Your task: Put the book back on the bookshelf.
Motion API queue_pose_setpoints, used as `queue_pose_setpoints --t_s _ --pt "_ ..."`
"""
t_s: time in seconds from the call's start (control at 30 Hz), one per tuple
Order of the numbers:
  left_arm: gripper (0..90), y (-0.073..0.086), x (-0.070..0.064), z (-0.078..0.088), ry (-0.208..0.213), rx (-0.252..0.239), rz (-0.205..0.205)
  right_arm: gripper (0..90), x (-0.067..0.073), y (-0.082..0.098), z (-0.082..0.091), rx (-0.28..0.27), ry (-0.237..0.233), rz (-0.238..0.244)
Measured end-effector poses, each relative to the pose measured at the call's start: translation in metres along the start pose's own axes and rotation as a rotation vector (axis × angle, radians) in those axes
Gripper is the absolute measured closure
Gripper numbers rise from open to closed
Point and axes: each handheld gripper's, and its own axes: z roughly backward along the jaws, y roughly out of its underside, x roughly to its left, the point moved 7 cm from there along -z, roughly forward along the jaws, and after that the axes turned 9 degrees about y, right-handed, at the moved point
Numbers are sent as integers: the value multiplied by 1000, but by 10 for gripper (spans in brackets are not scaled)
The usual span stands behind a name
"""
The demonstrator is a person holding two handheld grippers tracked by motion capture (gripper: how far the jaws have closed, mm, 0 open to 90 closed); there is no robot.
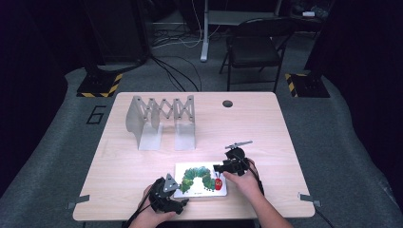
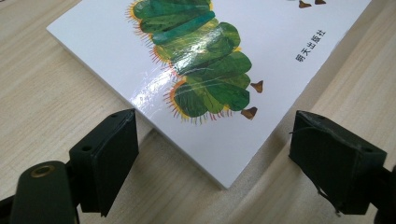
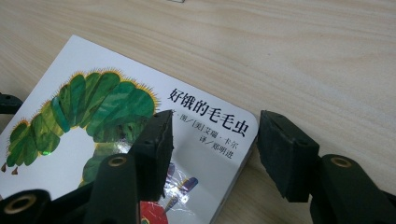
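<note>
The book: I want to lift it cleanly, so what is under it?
The book lies flat on the wooden table. Bare wood surrounds it; whatever lies beneath its cover is hidden.

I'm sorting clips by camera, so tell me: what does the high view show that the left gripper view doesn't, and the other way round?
The high view takes in the grey folding rack, a folding chair behind the table and the right gripper at the book's right edge. The left gripper view shows small printed characters on the cover and the left gripper with its jaws open astride a corner. Both show the caterpillar book lying flat on the wooden table.
</note>
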Motion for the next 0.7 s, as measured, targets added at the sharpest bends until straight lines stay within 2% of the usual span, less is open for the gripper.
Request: queue_pose_setpoints --t_s 0.07,0.23,0.7 --pt "154 0 0 0 5 -1 1 457 1 0 -1 7 1 -7" --pt "154 0 -1 0 5 -3 4 461 0 3 -5 20 11 18" --pt "134 0 -1 0 -1 10 0 446 0 4 -8 22 13 8"
